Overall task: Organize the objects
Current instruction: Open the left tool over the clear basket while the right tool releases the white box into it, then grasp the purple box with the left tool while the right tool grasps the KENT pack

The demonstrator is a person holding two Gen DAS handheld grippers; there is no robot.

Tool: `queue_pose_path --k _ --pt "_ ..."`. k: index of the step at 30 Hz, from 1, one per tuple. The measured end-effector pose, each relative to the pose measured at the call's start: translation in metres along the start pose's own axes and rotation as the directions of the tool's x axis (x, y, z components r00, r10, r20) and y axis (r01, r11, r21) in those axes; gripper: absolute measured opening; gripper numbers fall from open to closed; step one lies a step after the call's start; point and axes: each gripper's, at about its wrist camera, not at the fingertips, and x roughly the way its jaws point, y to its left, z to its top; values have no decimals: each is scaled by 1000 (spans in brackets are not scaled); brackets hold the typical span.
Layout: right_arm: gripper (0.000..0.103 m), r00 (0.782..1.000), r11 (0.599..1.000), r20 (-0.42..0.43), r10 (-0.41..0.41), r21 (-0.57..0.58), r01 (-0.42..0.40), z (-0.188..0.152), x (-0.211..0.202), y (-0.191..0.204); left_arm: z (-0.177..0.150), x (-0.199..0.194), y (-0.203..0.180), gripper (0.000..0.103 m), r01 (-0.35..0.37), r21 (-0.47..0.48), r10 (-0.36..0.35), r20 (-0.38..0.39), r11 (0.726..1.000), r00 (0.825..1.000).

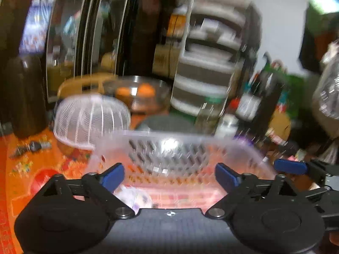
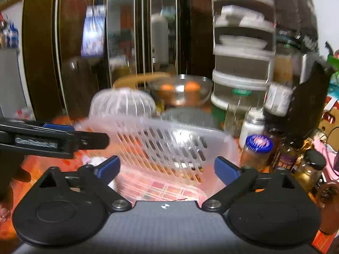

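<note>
A clear slotted plastic basket [image 1: 186,146] sits on the orange table right in front of both grippers; it also shows in the right wrist view [image 2: 167,141]. My left gripper [image 1: 169,175] is open, its blue-tipped fingers spread over the basket's near side. My right gripper [image 2: 167,169] is open too, over the same basket. The left gripper shows side-on at the left of the right wrist view [image 2: 70,139]. A small white crumpled thing [image 1: 135,196] lies in the basket near the left finger. Both views are blurred.
A white dome-shaped mesh cover [image 1: 91,118] stands behind the basket at left. A glass bowl with orange fruit [image 2: 180,91] is further back. Jars and bottles [image 2: 256,150] crowd the right side. A white drawer tower [image 2: 241,63] and a dark bottle [image 1: 25,97] stand behind.
</note>
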Motion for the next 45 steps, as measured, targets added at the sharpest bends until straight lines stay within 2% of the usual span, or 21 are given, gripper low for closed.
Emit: queue_pose_path --k 1,4,5,7,10,11,14,17,21,27,29,36,38,41,45 --pt "103 999 1000 33 2 4 -2 -3 -13 1 -5 -19 -1 103 7 13 -8 43 1000 999" --pt "103 994 1000 107 -13 9 12 -24 -56 3 -26 -62 6 103 17 9 -18 136 1000 991" --pt "103 992 1000 126 -24 19 21 -33 -66 2 -35 -71 8 103 15 7 -16 143 1000 990" --pt "103 990 998 131 -47 58 40 -59 -82 1 -62 -82 15 103 -17 17 15 115 1000 993" --pt "103 995 988 84 -56 149 43 -107 -93 -1 -102 -80 25 103 -134 29 133 48 991 990" --pt "103 995 982 78 -59 184 44 -123 -97 -1 -114 -79 29 103 -153 22 152 33 988 988" --pt "103 996 959 71 -62 279 40 -161 -105 -1 -138 -66 45 102 -150 -35 148 -37 988 988" --pt "103 998 950 38 -40 312 27 -180 -106 4 -147 -48 49 97 -155 -46 151 -93 987 984" --pt "103 998 961 50 -47 275 32 -183 -107 13 -154 -34 43 93 -188 9 188 -124 982 974" --pt "103 997 962 69 -21 274 2 -185 -110 16 -154 -28 44 75 -231 35 233 -120 972 965" --pt "103 998 964 59 -18 265 2 -187 -108 20 -153 -24 44 65 -224 31 226 -131 974 965" --pt "103 999 976 32 16 217 -22 -186 -100 37 -152 -18 39 51 -211 40 214 -139 977 967" --pt "103 1000 979 19 22 200 -25 -185 -97 43 -152 -20 40 42 -209 30 211 -139 977 968" --pt "103 1000 984 2 27 179 -27 -183 -90 52 -154 -25 43 36 -204 3 202 -135 979 970" --pt "103 1000 989 -19 22 148 -19 -179 -81 61 -160 -35 35 36 -186 1 185 -140 982 973"
